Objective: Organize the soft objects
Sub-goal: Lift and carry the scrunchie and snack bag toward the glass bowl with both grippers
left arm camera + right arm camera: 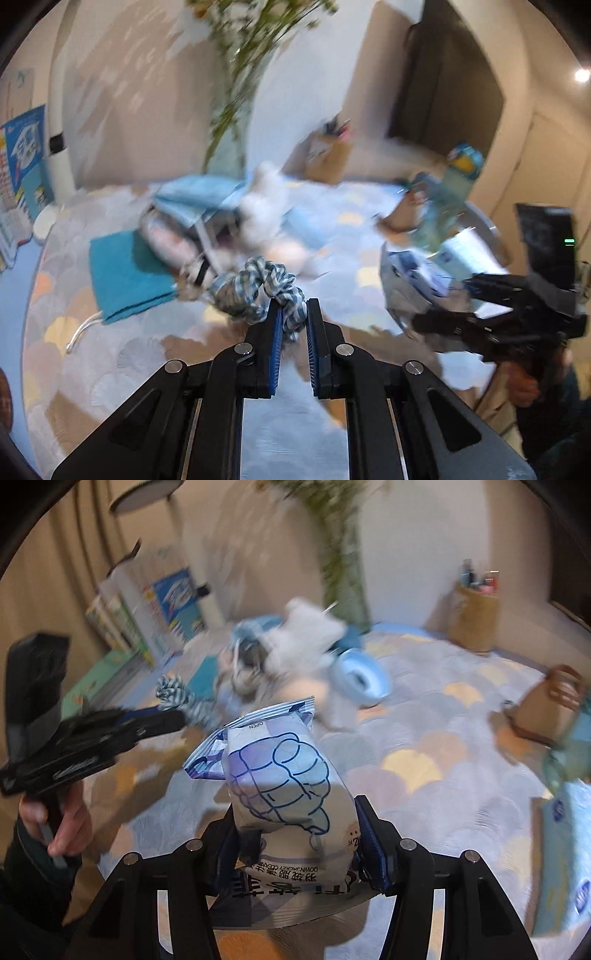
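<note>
A patterned rug (424, 738) in pale blues and yellows covers the floor, with a blurred heap of white plush (306, 631) and blue cloth beyond. The left gripper (294, 314) is clamped tight on a blue-and-white knotted rope toy (258, 284) — limp and light, it looks likely to dangle and swing, so a pinch at a thick knot seems safest. The right gripper (299, 830) squeezes a soft wipes pack (280, 775) across its middle — light, squashy, with a slick wrapper that could slide if held loosely.

Brown paper bag (474, 622), glass vase (231, 147), patterned rug (424, 716)
</note>
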`<state>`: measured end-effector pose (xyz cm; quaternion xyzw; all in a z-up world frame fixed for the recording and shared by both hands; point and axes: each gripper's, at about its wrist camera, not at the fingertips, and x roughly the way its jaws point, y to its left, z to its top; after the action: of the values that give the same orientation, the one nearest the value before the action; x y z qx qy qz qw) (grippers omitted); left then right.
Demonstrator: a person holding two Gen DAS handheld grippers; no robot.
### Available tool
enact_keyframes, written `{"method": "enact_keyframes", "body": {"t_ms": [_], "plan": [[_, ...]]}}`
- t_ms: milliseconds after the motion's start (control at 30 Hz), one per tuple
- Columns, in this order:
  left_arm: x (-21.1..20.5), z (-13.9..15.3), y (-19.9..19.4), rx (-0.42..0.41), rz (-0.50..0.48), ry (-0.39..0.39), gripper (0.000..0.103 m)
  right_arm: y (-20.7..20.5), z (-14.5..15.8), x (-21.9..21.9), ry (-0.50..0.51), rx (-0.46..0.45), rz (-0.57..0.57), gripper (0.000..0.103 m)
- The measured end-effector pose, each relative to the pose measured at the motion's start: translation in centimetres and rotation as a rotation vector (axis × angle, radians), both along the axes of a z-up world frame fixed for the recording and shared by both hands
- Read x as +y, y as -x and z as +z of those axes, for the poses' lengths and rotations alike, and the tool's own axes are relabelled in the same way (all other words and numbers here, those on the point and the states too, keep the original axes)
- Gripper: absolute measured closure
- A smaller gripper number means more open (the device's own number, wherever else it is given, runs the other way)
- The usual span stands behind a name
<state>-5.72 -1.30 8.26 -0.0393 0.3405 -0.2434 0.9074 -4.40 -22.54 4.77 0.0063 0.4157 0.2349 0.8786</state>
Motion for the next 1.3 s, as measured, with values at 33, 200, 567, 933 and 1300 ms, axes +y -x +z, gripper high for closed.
{"method": "enact_keyframes", "body": {"t_ms": [33,200,567,933,1300], "plan": [[-0.2,0.4,0.1,-0.005,-0.012,0.011,0.093,0.2,0.3,-0.9,-0.019,-0.001,-0.016,0.047],[-1.2,-1.7,-0.8,0.060,0.015,-0.114,0.083,0.7,-0.2,-3.4,-0.055,0.028,-0.069,0.047],[-2.4,-4.9,1.6,0.204,-0.120,-0.126,0.008,-0.3,-5.5,-3.6,-0.049,0.172,-0.081,0.039],[-7.9,-7.9,0.7,0.217,-0.129,-0.280,0.049,0.4,-5.0,-4.7,-0.018,0.173,-0.085,0.015],[-7.7,-4.3,0.3,0.116,-0.112,-0.129,0.057,0.3,-4.7,-3.6,0.002,0.133,-0.085,0.049]]}}
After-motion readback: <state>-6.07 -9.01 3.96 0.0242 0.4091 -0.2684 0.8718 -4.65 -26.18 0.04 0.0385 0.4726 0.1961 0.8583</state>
